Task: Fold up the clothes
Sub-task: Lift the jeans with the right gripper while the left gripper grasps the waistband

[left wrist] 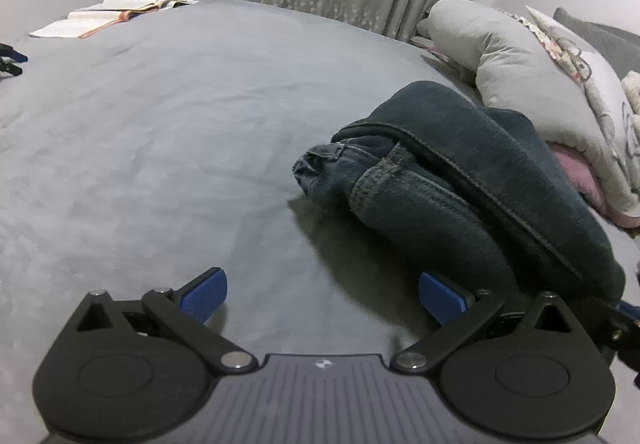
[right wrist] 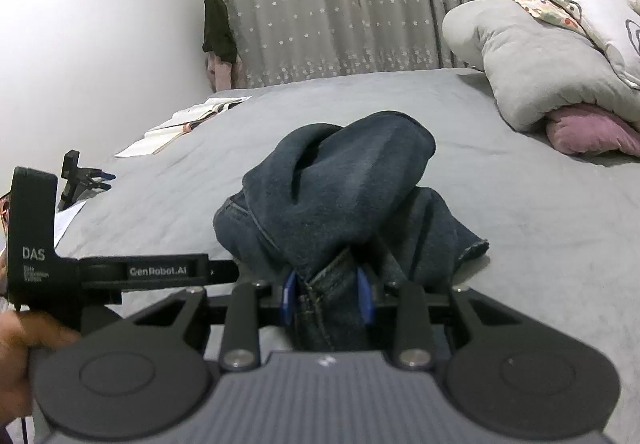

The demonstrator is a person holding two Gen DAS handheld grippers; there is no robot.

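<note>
Right hand-held gripper [right wrist: 328, 296] is clenched on a bunched seam of the dark blue denim jeans [right wrist: 332, 200], heaped mid grey bed [right wrist: 540, 236]. Left hand-held gripper [left wrist: 322, 298] hangs released beside them. Folding looks barely begun.
</note>
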